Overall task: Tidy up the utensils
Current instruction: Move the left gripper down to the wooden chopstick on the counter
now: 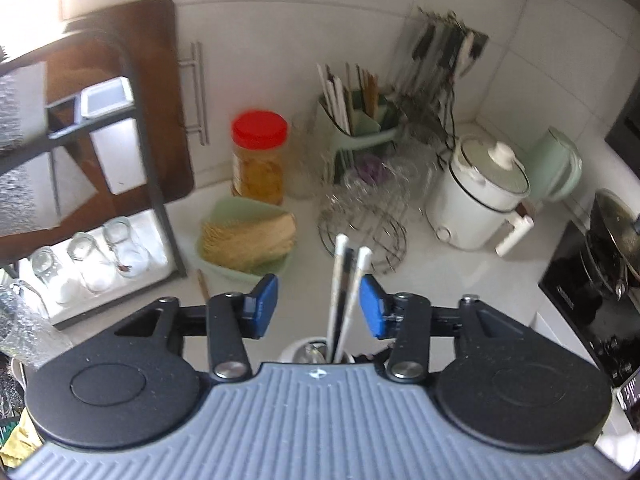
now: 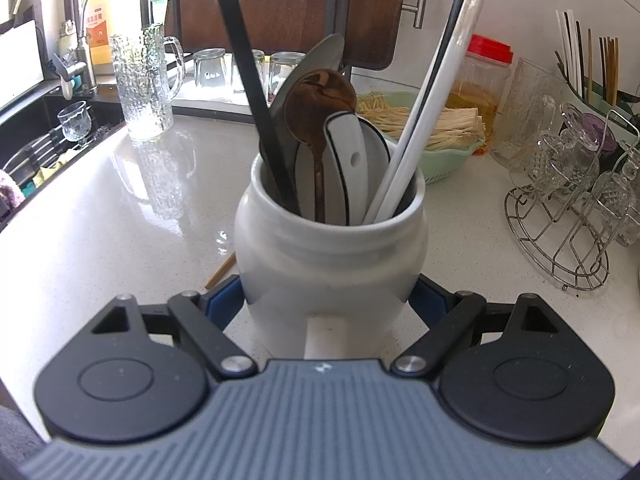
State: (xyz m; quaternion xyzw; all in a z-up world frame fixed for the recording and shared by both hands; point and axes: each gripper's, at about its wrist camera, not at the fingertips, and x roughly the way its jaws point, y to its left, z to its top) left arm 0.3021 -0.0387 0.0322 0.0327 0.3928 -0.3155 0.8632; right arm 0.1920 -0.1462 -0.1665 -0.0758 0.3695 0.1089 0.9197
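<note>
Countertop [image 2: 100, 208], chopsticks [image 2: 424, 128] upright in jar [image 2: 332, 256]

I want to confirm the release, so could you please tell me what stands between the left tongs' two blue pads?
In the left wrist view, white chopsticks rise from the white jar between the open left tongs; neither pad touches them.

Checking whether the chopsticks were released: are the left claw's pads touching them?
Apart. The left wrist view shows the white chopsticks standing in the jar between the left claw's blue pads, with countertop visible on both sides.
</note>
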